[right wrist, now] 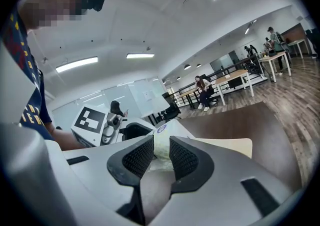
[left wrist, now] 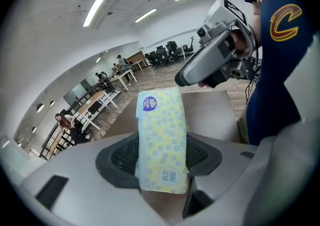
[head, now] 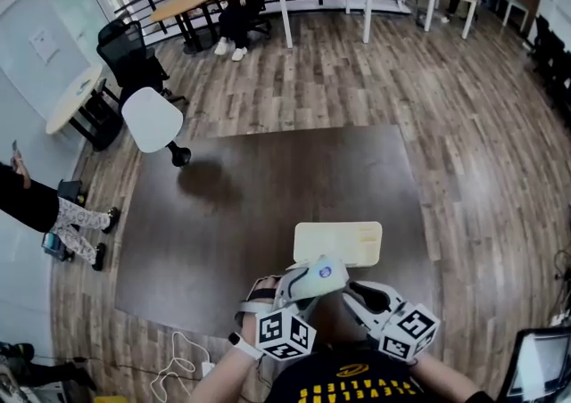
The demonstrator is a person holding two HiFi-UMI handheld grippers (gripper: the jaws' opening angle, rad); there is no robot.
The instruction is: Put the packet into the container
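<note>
One big dark table (head: 268, 205), cream container (head: 337, 242) lying at its near edge. L gripper (left wrist: 161, 156) clamped across the packet (head: 321, 274), R gripper (right wrist: 161, 156) pinching its end. Packet's held up just near-side of container, not in yet.

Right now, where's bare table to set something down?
The dark table is bare left of and beyond the cream container, plus a narrower strip to its right. Crowded at the near edge: the left hand-held gripper and right hand-held gripper both clamp the packet just in front of the container.
</note>
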